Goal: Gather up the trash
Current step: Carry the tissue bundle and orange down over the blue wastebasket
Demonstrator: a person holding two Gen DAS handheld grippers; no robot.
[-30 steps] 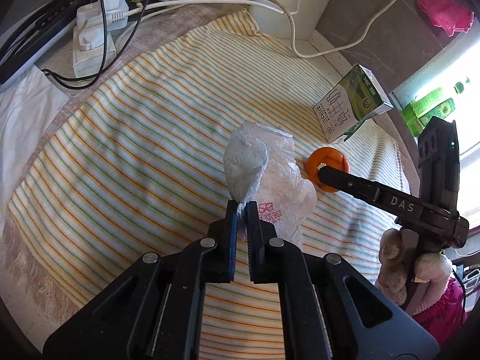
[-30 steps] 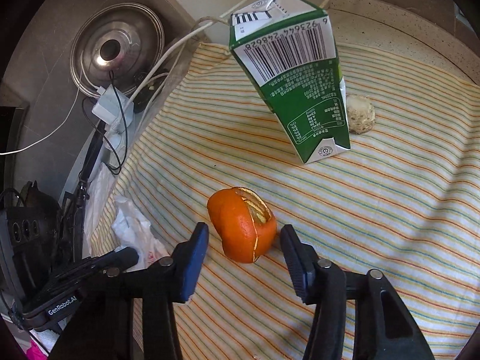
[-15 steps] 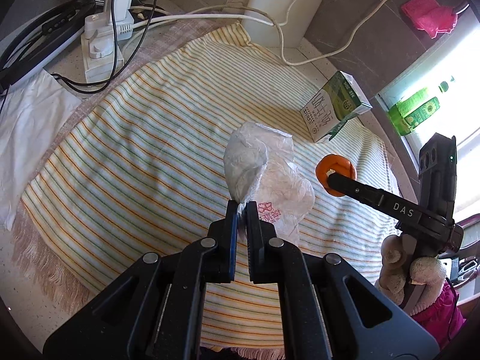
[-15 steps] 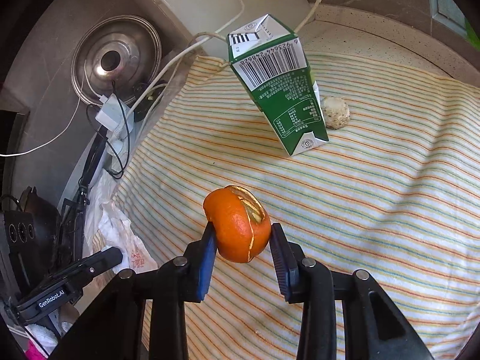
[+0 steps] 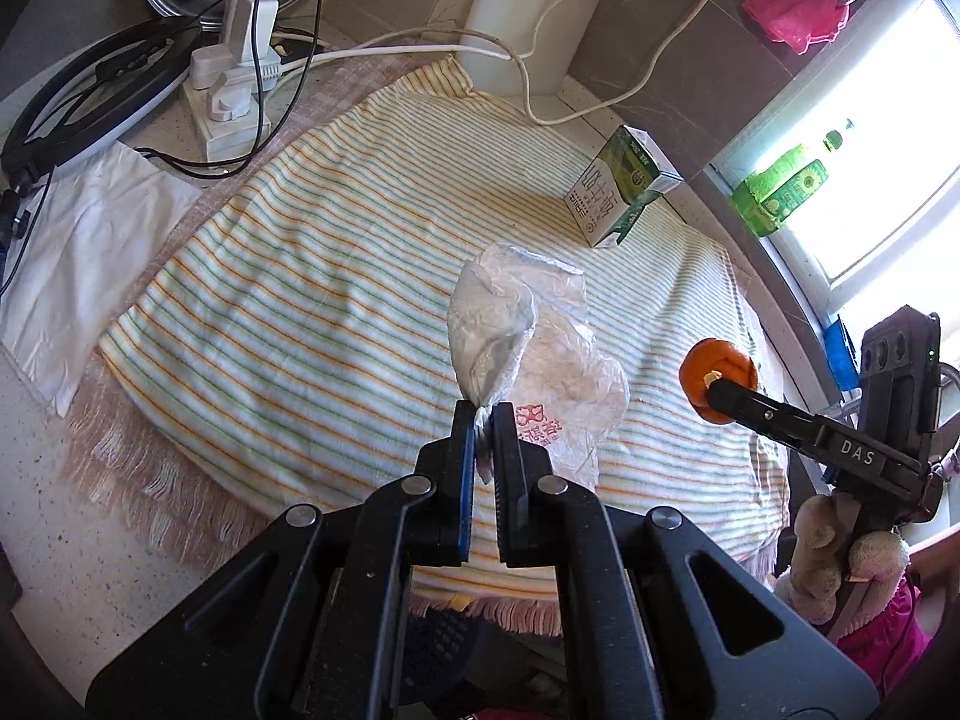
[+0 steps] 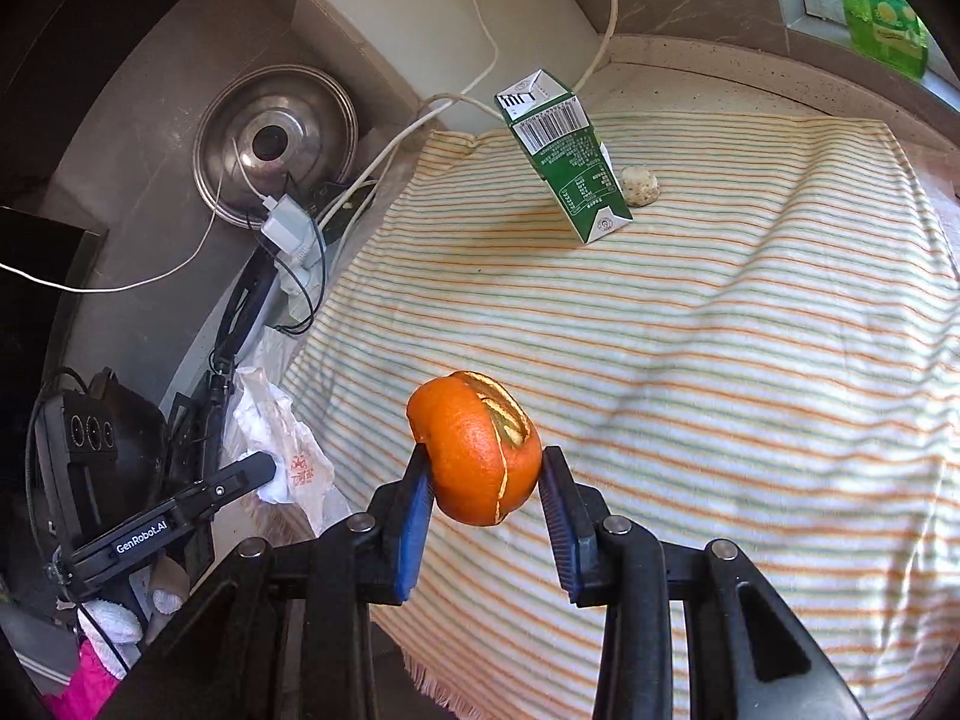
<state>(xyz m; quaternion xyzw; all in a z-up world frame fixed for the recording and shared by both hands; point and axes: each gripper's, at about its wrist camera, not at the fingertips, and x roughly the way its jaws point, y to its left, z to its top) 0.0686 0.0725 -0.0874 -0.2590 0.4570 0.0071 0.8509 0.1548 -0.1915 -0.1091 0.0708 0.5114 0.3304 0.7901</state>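
My left gripper (image 5: pixel 485 420) is shut on the bunched neck of a crumpled clear plastic bag (image 5: pixel 528 348) with a red print, held up over the striped cloth (image 5: pixel 288 300). The bag (image 6: pixel 282 450) and the left gripper show again at the lower left of the right wrist view. My right gripper (image 6: pixel 486 480) is shut on an orange peel (image 6: pixel 477 456), lifted clear of the cloth; the same peel (image 5: pixel 717 378) shows at the right of the left wrist view. A green milk carton (image 6: pixel 567 162) stands tilted at the cloth's far side, with a small pale lump (image 6: pixel 639 185) beside it.
A power strip with plugs and cables (image 5: pixel 234 84), a metal lid (image 6: pixel 276 144), a tall white appliance (image 6: pixel 444 18) and a white sheet (image 5: pixel 78 252) ring the cloth's far and left sides. Green bottles (image 5: pixel 780 192) stand by the window. The cloth's fringe hangs over the near counter edge (image 5: pixel 492 606).
The right gripper closed on the orange peel and lifted it off the cloth. Both grippers pulled back and up, so the carton looks farther away. The bag stays gripped.
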